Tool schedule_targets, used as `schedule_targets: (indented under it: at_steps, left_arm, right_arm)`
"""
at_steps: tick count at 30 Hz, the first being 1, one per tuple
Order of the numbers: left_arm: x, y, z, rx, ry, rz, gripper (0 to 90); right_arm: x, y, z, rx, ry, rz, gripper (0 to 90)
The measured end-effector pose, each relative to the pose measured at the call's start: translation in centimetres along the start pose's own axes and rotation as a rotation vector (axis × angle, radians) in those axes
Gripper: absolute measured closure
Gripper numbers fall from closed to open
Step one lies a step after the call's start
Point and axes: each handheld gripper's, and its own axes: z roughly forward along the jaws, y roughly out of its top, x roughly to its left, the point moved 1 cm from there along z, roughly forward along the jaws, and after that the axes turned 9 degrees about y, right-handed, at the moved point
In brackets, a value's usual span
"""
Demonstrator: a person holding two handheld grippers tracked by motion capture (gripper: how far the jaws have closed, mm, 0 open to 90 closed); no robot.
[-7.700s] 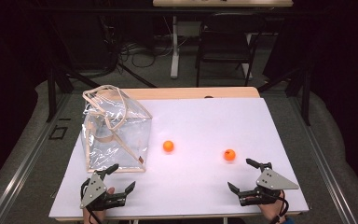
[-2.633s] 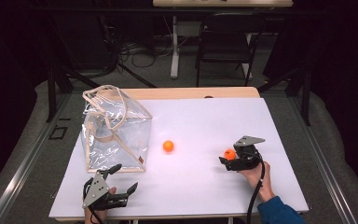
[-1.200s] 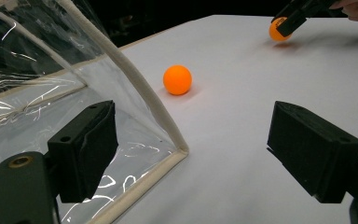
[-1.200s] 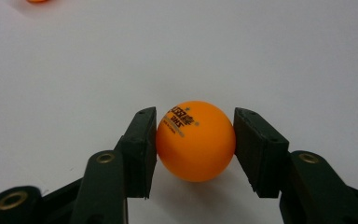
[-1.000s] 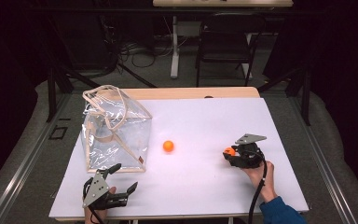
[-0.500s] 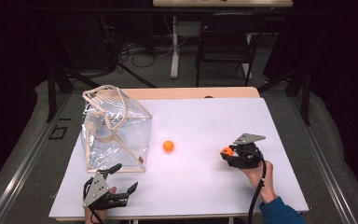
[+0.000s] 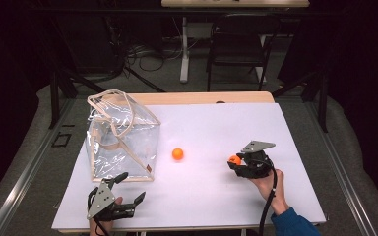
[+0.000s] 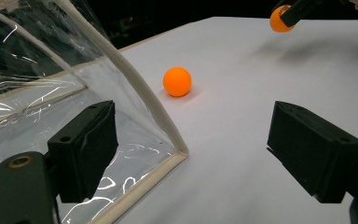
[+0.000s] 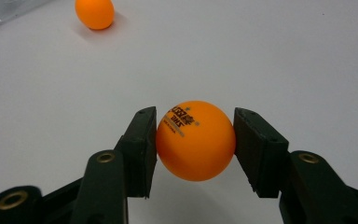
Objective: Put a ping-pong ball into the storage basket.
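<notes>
My right gripper (image 9: 196, 140) is shut on an orange ping-pong ball (image 9: 196, 140) with dark print, held just above the white table; the high view has the right gripper (image 7: 236, 161) and its ball (image 7: 234, 160) at the table's right. A second orange ball (image 7: 177, 154) lies free mid-table, beside a clear plastic bag (image 7: 120, 135) with cream trim and handles. This loose ball (image 8: 177, 81) sits ahead of my left gripper (image 8: 191, 154), whose jaws stand open and hold nothing, near the bag's front corner (image 8: 177, 149). My left gripper (image 7: 125, 189) rests at the front left edge.
The white table top (image 7: 216, 123) has bare room between the bag and the right gripper. A wooden strip (image 7: 202, 97) runs along the far edge. Beyond it stand a dark chair (image 7: 236, 49) and cables on the floor.
The right gripper came in from the front right, closed on the right-hand ball and has lifted it slightly, drifting a little left. The left gripper and the middle ball kept still.
</notes>
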Motion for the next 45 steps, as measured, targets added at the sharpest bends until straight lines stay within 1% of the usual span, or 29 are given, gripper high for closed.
schedule_targets:
  at_steps: [1,4,6,10,12,15,16,19,20,22,25,26,28,32,34,38,41,43,44,45]
  left_arm:
    - [0.0,0.0,0.0,0.000,-0.002,-0.001,15.8]
    - [0.0,0.0,0.0,-0.001,-0.001,-0.004,15.8]
    - [0.0,0.0,0.0,-0.002,-0.002,-0.005,15.8]
    - [0.1,0.0,0.0,-0.005,-0.002,-0.007,15.8]
    - [0.1,0.0,0.0,-0.003,-0.004,-0.004,15.9]
    - [0.1,0.0,0.1,-0.003,-0.002,-0.010,15.8]
    - [0.1,0.0,0.1,-0.003,-0.003,-0.008,15.8]
    - [0.0,0.0,0.0,-0.003,-0.004,-0.008,15.9]
    - [0.0,0.0,-0.1,-0.004,-0.004,-0.002,15.9]
    - [0.0,0.0,-0.1,-0.009,-0.004,-0.010,15.8]
    - [0.0,0.0,0.2,0.000,-0.005,-0.007,15.9]
    - [0.0,0.0,0.2,0.001,-0.007,-0.004,15.9]
    - [0.0,0.0,0.2,0.002,-0.005,-0.005,15.8]
    - [0.0,0.0,0.1,-0.007,0.002,-0.012,15.8]
    - [0.0,0.0,0.1,-0.006,0.002,-0.008,15.8]
    - [0.1,0.0,0.1,-0.005,0.001,-0.010,15.8]
    - [0.1,0.0,0.1,-0.004,0.000,-0.009,15.8]
    - [0.0,0.0,0.1,-0.004,0.002,-0.008,15.8]
    - [0.0,0.0,0.1,-0.005,0.000,-0.008,15.9]
    - [0.0,0.0,0.1,-0.007,0.000,-0.010,15.8]
  right_arm:
    - [0.1,0.1,0.1,-0.003,0.003,-0.009,50.8]
    - [0.6,0.3,0.3,0.000,0.015,-0.013,50.8]
    - [0.9,0.5,0.4,0.005,0.018,-0.027,50.8]
    - [1.3,0.9,0.7,0.007,0.034,-0.028,50.8]
    - [1.5,1.0,0.9,0.004,0.040,-0.038,50.8]
    - [1.8,1.2,1.1,0.018,0.052,-0.048,50.8]
    - [1.9,1.2,1.1,0.014,0.052,-0.054,50.8]
    - [2.2,1.5,1.3,0.011,0.064,-0.051,50.8]
    - [2.3,1.6,1.3,0.011,0.064,-0.060,50.8]
    - [2.5,1.8,1.4,0.005,0.069,-0.065,50.8]
    - [2.7,2.1,1.7,0.013,0.077,-0.070,50.8]
    - [2.7,2.1,1.8,0.007,0.086,-0.074,50.8]
    - [2.8,2.4,2.0,0.009,0.096,-0.070,50.8]
    - [3.4,3.0,2.3,0.008,0.105,-0.080,50.8]
    - [3.8,3.2,2.4,0.009,0.109,-0.097,50.9]
    - [4.1,3.7,2.6,0.004,0.121,-0.099,50.8]
    - [4.7,4.4,3.0,-0.002,0.135,-0.117,50.9]
    - [4.8,4.6,3.1,-0.003,0.144,-0.117,50.9]
    - [5.1,4.9,3.3,0.000,0.149,-0.131,50.9]
    - [5.3,5.0,3.4,0.002,0.152,-0.133,50.8]
